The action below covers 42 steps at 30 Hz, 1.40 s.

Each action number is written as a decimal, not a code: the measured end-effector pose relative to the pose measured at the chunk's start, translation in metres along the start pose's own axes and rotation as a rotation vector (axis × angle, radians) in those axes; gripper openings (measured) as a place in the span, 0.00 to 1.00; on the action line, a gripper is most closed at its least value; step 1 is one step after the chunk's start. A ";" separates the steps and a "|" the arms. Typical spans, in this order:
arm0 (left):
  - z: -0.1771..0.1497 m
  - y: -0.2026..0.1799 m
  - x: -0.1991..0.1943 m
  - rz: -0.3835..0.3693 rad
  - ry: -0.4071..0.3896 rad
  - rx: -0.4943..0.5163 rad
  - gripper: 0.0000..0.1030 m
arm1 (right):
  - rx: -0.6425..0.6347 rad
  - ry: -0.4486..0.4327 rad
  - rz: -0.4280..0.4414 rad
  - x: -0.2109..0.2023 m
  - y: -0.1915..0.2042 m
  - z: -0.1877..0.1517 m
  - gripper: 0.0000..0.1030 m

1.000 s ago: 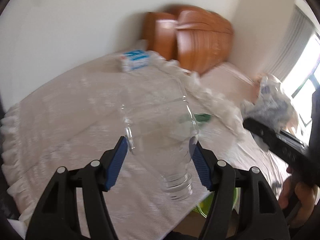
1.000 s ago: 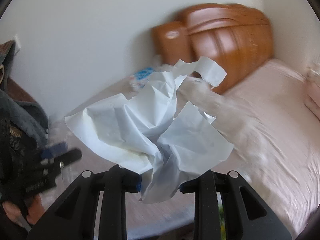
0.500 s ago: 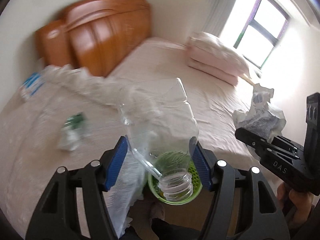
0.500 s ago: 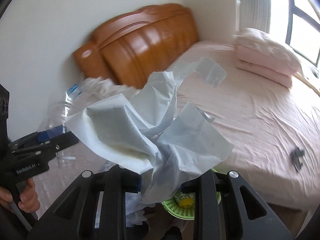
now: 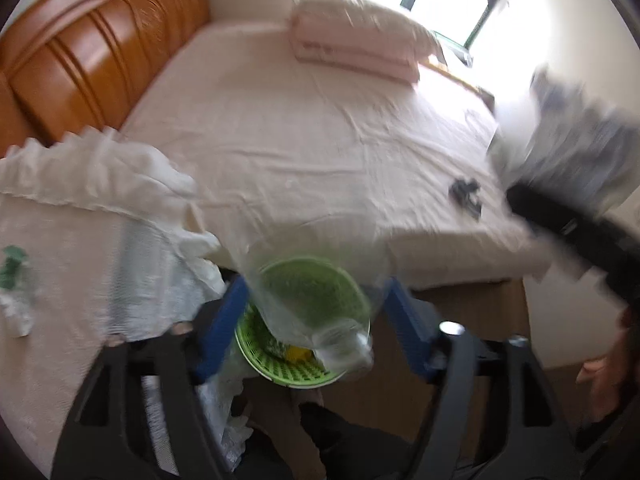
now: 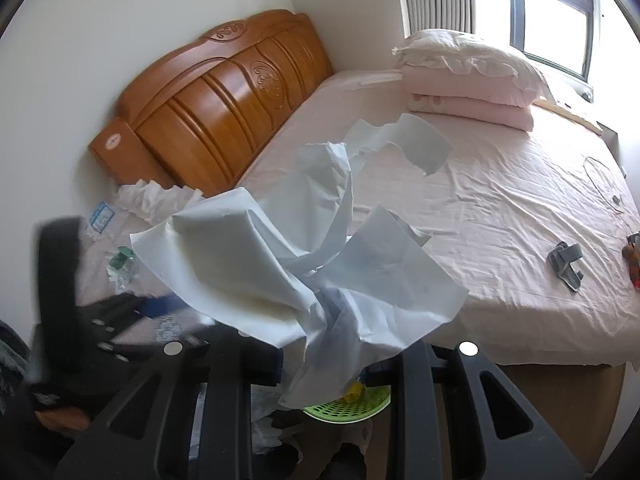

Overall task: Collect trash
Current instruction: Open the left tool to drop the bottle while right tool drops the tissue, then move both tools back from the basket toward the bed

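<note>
My left gripper (image 5: 316,324) points down over a green slotted basket (image 5: 256,344) on the floor. A clear plastic bottle (image 5: 316,292) hangs neck down between its blue pads (image 5: 224,320). The jaws are opening, and a gap shows beside the bottle on the right. My right gripper (image 6: 320,368) is shut on a crumpled sheet of pale blue-white paper (image 6: 280,264), held above the same basket (image 6: 344,408). In the left wrist view that paper (image 5: 568,152) is a blur at the right edge.
A bed with a pink sheet (image 6: 500,200), a wooden headboard (image 6: 224,100) and folded pink bedding (image 6: 468,80) fills the background. A white frilled cloth (image 5: 80,168) covers a surface at left, with green-labelled trash (image 5: 12,264) on it. A grey object (image 6: 566,264) lies on the bed.
Both grippers swung from the cloth-covered surface toward the bed's near edge, and the green basket came into view below them. The left jaws widened around the bottle.
</note>
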<state>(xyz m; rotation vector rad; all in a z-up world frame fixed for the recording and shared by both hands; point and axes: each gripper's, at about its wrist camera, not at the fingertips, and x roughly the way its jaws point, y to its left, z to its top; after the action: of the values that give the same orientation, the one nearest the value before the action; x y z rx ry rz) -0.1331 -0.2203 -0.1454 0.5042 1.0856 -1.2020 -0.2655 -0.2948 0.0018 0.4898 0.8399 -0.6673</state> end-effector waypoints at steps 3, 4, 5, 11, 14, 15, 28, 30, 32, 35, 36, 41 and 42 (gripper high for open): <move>-0.005 -0.006 0.021 0.026 0.045 -0.002 0.91 | 0.010 0.010 -0.003 0.006 -0.010 -0.001 0.25; -0.006 -0.007 0.025 0.026 0.056 -0.007 0.91 | 0.013 0.013 -0.005 0.008 -0.013 -0.001 0.25; -0.006 -0.007 0.028 0.021 0.066 -0.013 0.91 | 0.016 0.019 -0.007 0.011 -0.016 -0.002 0.25; 0.000 -0.006 0.027 0.062 0.051 -0.007 0.92 | 0.057 0.060 -0.003 0.027 -0.031 -0.011 0.25; 0.002 -0.003 0.019 0.077 0.033 -0.001 0.92 | 0.061 0.061 -0.007 0.029 -0.033 -0.013 0.25; 0.004 -0.002 0.014 0.086 0.020 0.001 0.92 | 0.062 0.061 -0.007 0.029 -0.034 -0.013 0.25; -0.001 0.028 -0.053 0.148 -0.110 -0.069 0.92 | 0.040 0.214 -0.005 0.093 -0.020 -0.043 0.45; -0.004 0.036 -0.059 0.153 -0.115 -0.089 0.92 | 0.033 0.281 -0.014 0.118 -0.016 -0.057 0.62; -0.007 0.041 -0.061 0.161 -0.118 -0.102 0.92 | 0.023 0.365 -0.036 0.143 -0.010 -0.071 0.84; -0.012 0.050 -0.065 0.169 -0.122 -0.128 0.92 | 0.018 0.440 -0.054 0.164 -0.004 -0.085 0.90; -0.014 0.052 -0.066 0.170 -0.122 -0.137 0.92 | 0.018 0.463 -0.058 0.170 -0.002 -0.090 0.90; -0.022 0.064 -0.068 0.177 -0.117 -0.171 0.92 | 0.036 0.486 -0.061 0.174 0.001 -0.095 0.94; -0.023 0.065 -0.070 0.177 -0.118 -0.175 0.92 | 0.042 0.482 -0.063 0.172 0.000 -0.094 0.94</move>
<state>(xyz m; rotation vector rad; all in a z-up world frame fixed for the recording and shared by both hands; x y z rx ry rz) -0.0806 -0.1461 -0.1088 0.3813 1.0127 -0.9600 -0.2296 -0.2935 -0.1904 0.6783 1.3003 -0.6338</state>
